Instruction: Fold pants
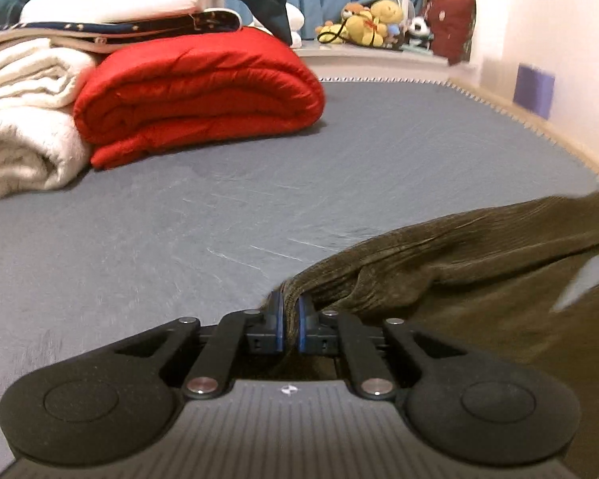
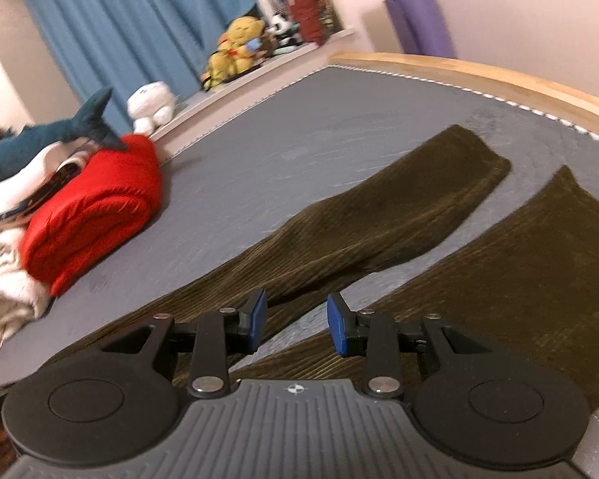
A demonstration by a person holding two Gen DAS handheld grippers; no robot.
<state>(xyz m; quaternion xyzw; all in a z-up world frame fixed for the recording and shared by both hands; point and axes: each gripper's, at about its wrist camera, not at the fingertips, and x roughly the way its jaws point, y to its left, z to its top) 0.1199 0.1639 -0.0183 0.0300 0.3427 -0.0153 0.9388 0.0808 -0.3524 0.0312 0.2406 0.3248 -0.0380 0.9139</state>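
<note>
Dark olive corduroy pants lie on the grey bed sheet, their two legs spread apart and pointing away. My right gripper is open and empty, hovering above the crotch where the legs split. My left gripper is shut on a bunched edge of the pants, which trail off to the right over the sheet.
A folded red quilt and white blankets are stacked at the left, with a plush shark on top. Stuffed toys sit on a ledge by blue curtains. A wooden bed frame edges the far side.
</note>
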